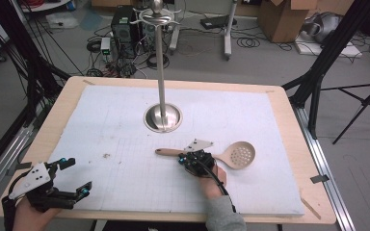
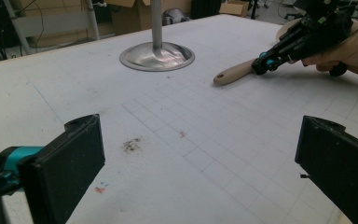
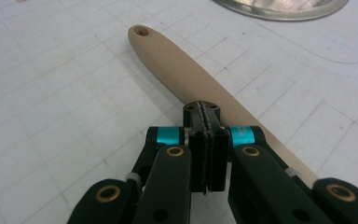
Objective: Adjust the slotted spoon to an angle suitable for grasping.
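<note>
A beige slotted spoon (image 1: 240, 155) lies flat on the white gridded mat (image 1: 115, 125), right of centre, with its handle (image 3: 177, 60) pointing left. My right gripper (image 1: 183, 159) is shut, its two jaws pressed flat together with nothing between them. Its tip (image 3: 202, 109) sits just over the middle of the handle; I cannot tell whether it touches. The left gripper view shows the right gripper (image 2: 262, 64) against the spoon handle (image 2: 233, 74). My left gripper (image 1: 77, 175) stands open at the mat's near left corner, its jaws (image 2: 196, 154) wide apart over bare mat.
A metal utensil stand (image 1: 161, 72) rises from a round dished base (image 1: 163, 118) at the mat's far middle, with hooks at its top. The mat lies on a wooden table (image 1: 289, 125). Tripod legs, cables and boxes stand on the floor around it.
</note>
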Demonstrator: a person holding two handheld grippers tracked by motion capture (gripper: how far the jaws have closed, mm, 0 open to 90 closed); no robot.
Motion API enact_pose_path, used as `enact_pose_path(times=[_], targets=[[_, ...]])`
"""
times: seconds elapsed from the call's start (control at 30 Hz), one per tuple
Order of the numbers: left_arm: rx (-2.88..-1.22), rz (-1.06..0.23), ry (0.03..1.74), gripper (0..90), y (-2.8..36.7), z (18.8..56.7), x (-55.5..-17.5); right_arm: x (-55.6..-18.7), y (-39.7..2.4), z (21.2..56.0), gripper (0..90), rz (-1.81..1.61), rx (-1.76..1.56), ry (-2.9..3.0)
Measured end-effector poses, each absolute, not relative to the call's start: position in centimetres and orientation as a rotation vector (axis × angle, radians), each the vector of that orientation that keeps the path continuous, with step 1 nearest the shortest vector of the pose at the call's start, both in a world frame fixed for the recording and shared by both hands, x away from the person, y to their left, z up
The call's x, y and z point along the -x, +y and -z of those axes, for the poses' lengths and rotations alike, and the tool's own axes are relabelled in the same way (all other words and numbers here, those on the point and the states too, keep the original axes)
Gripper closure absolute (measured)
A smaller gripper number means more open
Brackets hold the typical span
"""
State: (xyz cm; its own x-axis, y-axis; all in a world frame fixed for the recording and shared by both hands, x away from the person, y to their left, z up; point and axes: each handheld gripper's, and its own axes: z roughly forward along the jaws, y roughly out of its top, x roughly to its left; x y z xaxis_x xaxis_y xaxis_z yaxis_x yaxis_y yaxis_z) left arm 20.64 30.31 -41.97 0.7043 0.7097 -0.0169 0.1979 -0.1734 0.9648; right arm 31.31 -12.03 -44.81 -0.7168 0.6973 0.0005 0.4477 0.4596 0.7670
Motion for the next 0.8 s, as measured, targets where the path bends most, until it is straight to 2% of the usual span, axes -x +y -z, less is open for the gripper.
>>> enact_pose_path(times=[0.8], targets=[[-1.729,-0.527,0.731,1.7,30.2,42.2,-20.7,-33.7,-9.8,44.8,90.0,-1.089,-1.014,2.355]])
